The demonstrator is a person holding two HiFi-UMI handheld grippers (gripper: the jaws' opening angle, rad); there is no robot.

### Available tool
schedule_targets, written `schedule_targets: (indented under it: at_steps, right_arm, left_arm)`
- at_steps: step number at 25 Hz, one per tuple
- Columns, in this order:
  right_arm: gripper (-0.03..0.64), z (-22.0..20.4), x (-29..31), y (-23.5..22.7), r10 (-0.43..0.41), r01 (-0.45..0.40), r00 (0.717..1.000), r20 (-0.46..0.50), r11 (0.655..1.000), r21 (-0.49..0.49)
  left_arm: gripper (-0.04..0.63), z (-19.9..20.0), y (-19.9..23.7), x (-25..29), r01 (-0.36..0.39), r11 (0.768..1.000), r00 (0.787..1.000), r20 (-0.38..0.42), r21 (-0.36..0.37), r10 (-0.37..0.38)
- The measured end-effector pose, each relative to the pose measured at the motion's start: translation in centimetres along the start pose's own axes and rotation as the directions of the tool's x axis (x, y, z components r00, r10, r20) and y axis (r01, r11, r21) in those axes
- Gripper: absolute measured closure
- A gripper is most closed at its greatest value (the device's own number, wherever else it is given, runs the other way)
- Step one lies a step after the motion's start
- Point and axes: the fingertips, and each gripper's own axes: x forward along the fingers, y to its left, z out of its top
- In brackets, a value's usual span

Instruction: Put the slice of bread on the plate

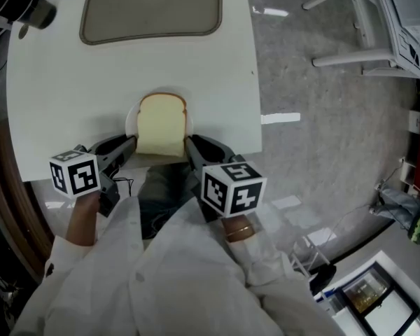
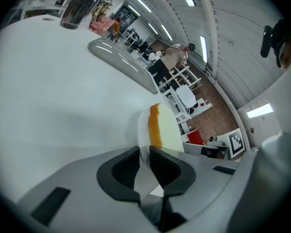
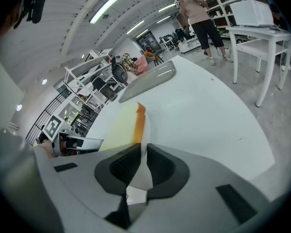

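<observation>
A slice of bread point(image 1: 161, 126) with a brown crust lies on a small white plate point(image 1: 131, 122) at the front edge of the white table point(image 1: 70, 103). My left gripper point(image 1: 131, 144) is shut on the plate's left rim. My right gripper point(image 1: 190, 144) is shut on its right rim. In the left gripper view the thin plate rim point(image 2: 142, 130) runs between the pressed jaws of the left gripper point(image 2: 144, 155), with the bread point(image 2: 166, 131) just past them. The right gripper view shows the same: the right gripper point(image 3: 144, 152) pinches the rim, and the bread point(image 3: 120, 126) lies to its left.
A grey tray point(image 1: 150, 9) lies at the table's far end, with a dark cup point(image 1: 29, 9) at the far left corner. White furniture frames point(image 1: 364, 26) stand on the grey floor to the right. A person point(image 3: 199, 11) stands far behind the table.
</observation>
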Motion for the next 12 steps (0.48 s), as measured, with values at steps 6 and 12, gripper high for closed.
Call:
schedule_targets:
  at_steps: [6,12]
  right_arm:
    - [0.569,0.2,0.3,0.7,-0.017,0.017,1.0,0.026,1.0,-0.002]
    - [0.569,0.9,0.1,1.3,-0.016,0.016,0.998,0.057,1.0,-0.009]
  left_arm:
    - [0.529,0.7,0.4,-0.5,0.029,0.999,0.999,0.029,0.019,-0.03]
    - [0.529,1.0,0.2,-1.1,0.059,0.998,0.997,0.047,0.03,-0.06]
